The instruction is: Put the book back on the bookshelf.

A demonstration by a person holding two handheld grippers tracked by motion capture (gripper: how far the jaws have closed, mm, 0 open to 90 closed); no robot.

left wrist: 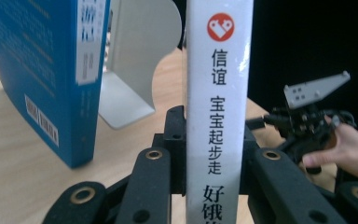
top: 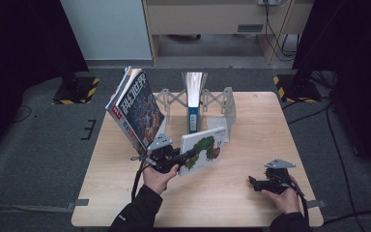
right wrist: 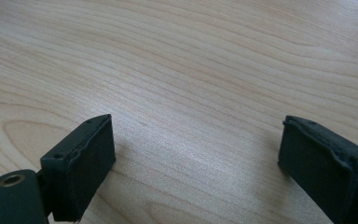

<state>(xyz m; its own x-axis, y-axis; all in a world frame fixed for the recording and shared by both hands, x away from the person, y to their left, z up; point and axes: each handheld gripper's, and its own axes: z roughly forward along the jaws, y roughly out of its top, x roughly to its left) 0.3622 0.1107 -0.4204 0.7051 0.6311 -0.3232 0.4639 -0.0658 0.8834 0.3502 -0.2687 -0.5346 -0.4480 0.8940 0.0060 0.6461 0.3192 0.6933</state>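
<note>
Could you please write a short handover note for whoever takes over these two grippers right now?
Left gripper: shut on the white caterpillar book, gripping its spine and holding it off the table.
Right gripper: open and holding nothing, low over the table at the right.
Done: blue book stands upright in the expanding rack.
Left: likely the white book goes into the rack. The dark-covered book leans at the rack's left end.

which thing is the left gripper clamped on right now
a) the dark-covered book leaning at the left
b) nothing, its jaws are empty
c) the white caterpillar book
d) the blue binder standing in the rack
c: in the left gripper view the left gripper has its jaws pressed on both sides of the white caterpillar book; in the high view that book sticks out of it.
</note>
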